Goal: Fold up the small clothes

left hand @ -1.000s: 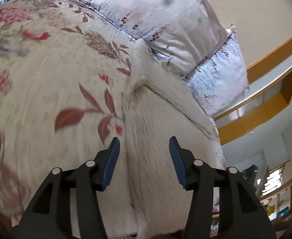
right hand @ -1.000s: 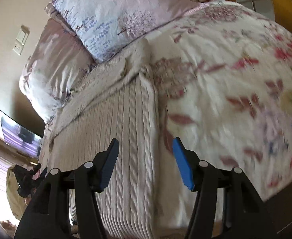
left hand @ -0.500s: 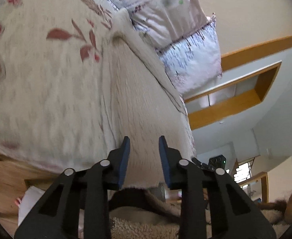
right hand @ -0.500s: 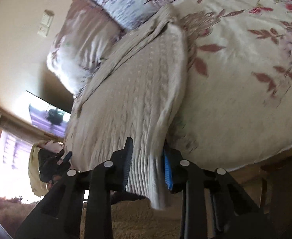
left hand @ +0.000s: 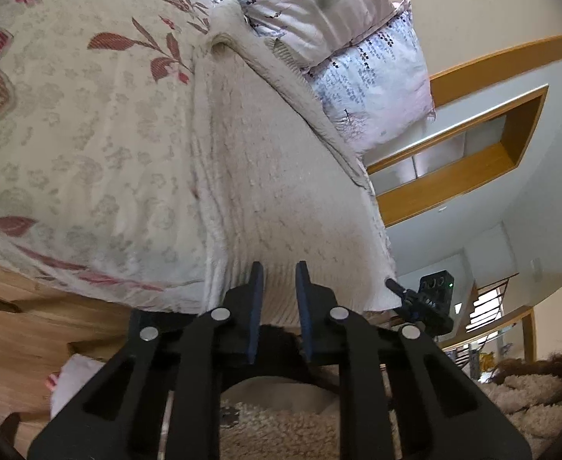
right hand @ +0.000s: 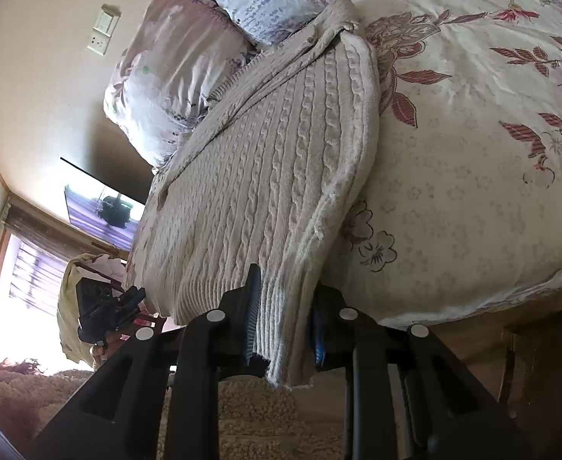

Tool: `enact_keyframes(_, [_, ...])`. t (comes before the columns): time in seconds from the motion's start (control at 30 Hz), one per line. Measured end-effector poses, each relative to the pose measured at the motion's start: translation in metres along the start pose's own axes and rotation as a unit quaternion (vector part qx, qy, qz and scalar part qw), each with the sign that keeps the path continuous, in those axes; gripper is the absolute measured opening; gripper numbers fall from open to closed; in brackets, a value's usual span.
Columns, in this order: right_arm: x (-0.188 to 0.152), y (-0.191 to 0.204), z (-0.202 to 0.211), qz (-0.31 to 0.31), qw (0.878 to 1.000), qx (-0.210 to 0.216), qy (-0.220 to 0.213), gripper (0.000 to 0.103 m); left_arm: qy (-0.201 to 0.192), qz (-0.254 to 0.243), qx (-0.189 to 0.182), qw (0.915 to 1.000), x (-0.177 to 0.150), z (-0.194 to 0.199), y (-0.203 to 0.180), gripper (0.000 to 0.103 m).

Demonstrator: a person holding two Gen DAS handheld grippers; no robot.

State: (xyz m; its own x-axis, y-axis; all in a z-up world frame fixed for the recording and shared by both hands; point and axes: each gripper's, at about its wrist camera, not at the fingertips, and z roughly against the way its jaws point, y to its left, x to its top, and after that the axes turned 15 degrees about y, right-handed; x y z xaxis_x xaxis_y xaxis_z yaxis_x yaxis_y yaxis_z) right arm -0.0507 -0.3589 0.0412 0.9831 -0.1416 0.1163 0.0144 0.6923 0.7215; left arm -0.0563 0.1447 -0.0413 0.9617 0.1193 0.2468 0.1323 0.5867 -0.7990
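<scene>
Both grippers are closing on the bottom hem. My right gripper is pinching the ribbed hem corner of the cream cable-knit cardigan, fabric clearly between the pads. The left gripper has its jaws nearly together over the other hem corner; I think the knit's caught, but the view's murky there. The cardigan lies flat on the floral bedspread, collar up by the pillows. Looks like the grab step before folding hem toward collar. The next move needs both corners lifted evenly. No readable labels anywhere.
</scene>
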Motion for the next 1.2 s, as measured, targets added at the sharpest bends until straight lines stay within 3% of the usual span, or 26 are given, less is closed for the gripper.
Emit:
enact_keyframes(0.07, [0.000,0.000,0.000,0.001,1.000,-0.001,0.004,0.025,0.002,-0.001,0.004,1.0000,-0.003,0.008,0.004,0.027])
enact_keyframes(0.13, [0.001,0.001,0.000,-0.001,1.000,0.001,0.007,0.026,0.009,-0.004,0.008,0.9999,-0.007,0.014,0.008,0.043])
enact_keyframes(0.2, [0.002,-0.001,-0.001,-0.003,1.000,0.005,0.012,0.026,0.008,0.000,0.036,0.9993,-0.010,0.017,0.012,0.055])
enact_keyframes(0.37, [0.003,-0.001,0.000,-0.001,1.000,0.003,0.019,0.026,0.029,0.030,0.034,0.9986,-0.010,0.004,0.030,0.056])
enact_keyframes(0.47, [0.003,0.000,-0.001,0.002,1.000,0.002,0.025,0.026,0.044,0.028,0.020,0.9984,-0.010,-0.004,0.032,0.039])
enact_keyframes(0.53, [0.002,0.002,-0.002,0.008,1.000,0.000,0.026,0.025,0.047,0.028,0.000,0.9985,-0.009,-0.004,0.033,0.012])
enact_keyframes(0.57, [0.002,0.005,-0.003,0.018,0.999,-0.004,0.027,0.022,0.048,0.025,-0.003,0.9985,-0.009,-0.004,0.032,0.009])
enact_keyframes(0.63, [0.002,0.014,-0.004,0.038,0.999,-0.013,0.022,0.013,0.048,0.015,0.000,0.9988,-0.008,-0.002,0.027,0.008])
enact_keyframes(0.8, [0.007,0.028,0.005,0.068,0.997,-0.031,-0.015,0.010,0.028,-0.008,-0.020,0.9994,-0.003,0.007,0.012,0.007])
enact_keyframes(0.9, [0.008,0.036,0.018,0.090,0.993,-0.049,-0.060,0.009,0.003,-0.018,-0.018,0.9997,0.005,0.018,0.004,0.006])
enact_keyframes(1.03, [0.011,0.052,0.036,0.118,0.978,-0.097,-0.140,0.009,-0.039,-0.031,-0.002,0.9987,0.030,0.034,-0.011,0.006])
enact_keyframes(1.2, [0.021,0.075,0.047,0.150,0.946,-0.186,-0.220,0.009,-0.083,-0.043,0.016,0.9955,0.072,0.046,-0.031,0.006])
